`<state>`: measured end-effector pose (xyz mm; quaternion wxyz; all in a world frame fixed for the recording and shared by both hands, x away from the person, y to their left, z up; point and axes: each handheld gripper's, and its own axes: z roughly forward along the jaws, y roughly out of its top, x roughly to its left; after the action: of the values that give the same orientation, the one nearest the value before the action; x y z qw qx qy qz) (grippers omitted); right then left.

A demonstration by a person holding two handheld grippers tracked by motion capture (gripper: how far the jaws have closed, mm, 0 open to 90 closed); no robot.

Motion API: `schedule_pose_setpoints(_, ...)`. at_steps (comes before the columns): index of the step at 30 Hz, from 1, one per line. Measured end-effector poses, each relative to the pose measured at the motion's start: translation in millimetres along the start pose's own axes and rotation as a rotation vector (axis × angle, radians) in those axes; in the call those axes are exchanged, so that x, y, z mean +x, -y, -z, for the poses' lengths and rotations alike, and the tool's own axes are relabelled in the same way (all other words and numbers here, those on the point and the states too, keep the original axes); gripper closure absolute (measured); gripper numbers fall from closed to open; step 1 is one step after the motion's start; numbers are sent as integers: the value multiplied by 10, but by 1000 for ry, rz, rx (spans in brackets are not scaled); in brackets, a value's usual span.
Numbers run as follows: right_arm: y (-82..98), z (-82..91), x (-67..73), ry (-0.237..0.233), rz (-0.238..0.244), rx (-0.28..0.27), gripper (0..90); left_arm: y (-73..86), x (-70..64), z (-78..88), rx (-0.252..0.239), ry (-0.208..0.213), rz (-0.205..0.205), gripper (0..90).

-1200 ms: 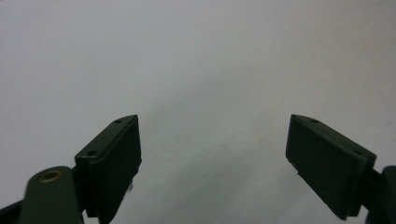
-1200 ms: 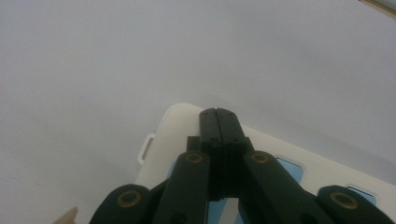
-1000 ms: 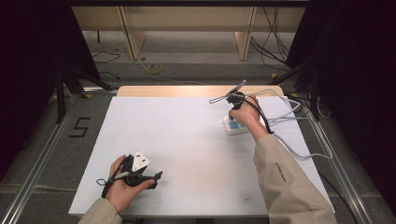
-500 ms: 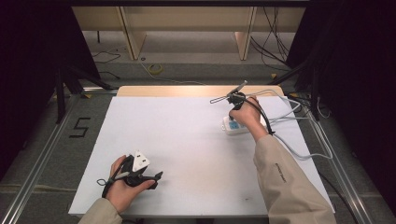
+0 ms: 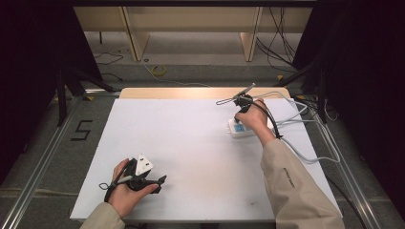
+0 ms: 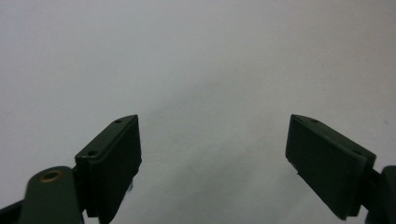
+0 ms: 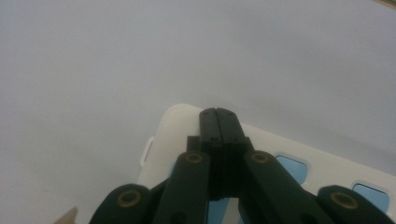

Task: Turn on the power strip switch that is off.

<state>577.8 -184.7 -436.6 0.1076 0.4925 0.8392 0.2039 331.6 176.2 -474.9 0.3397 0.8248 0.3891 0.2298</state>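
Note:
A white power strip (image 5: pixel 242 130) with blue sockets lies at the table's right, toward the back. My right gripper (image 5: pixel 238 122) points down at its left end, and a hand holds it from above. In the right gripper view the jaws are pressed together, shut with nothing between them, and the tips (image 7: pixel 218 113) are over the strip's rounded end (image 7: pixel 170 128). My left gripper (image 5: pixel 160 181) is near the table's front left edge, held low in a hand. In the left gripper view its jaws stand wide apart, open (image 6: pixel 214 128) over bare white tabletop.
Grey cables (image 5: pixel 309 149) run from the power strip across the right side of the white table (image 5: pixel 181 138) and off its edge. A wooden strip (image 5: pixel 167 93) lines the table's far edge. Metal rails and more cables lie on the floor around it.

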Motion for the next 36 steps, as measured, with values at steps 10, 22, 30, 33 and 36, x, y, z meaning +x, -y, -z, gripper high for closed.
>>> schedule_pose_setpoints(10,12,3,1,1,-2,-7,900,0,1,-5,2,-1,1,179)
schedule_pose_setpoints(22,7,44,29,-4,27,-21,900,3,3,-8,3,-2,1,180)
schedule_pose_setpoints(30,36,144,40,2,56,-30,900,1,-1,-4,2,-2,1,181)
schedule_pose_setpoints(33,69,180,44,-6,58,-27,900,2,-2,-6,2,-3,1,181)
schedule_pose_setpoints(36,110,195,54,-18,60,-29,897,2,-5,-6,1,-4,1,181)
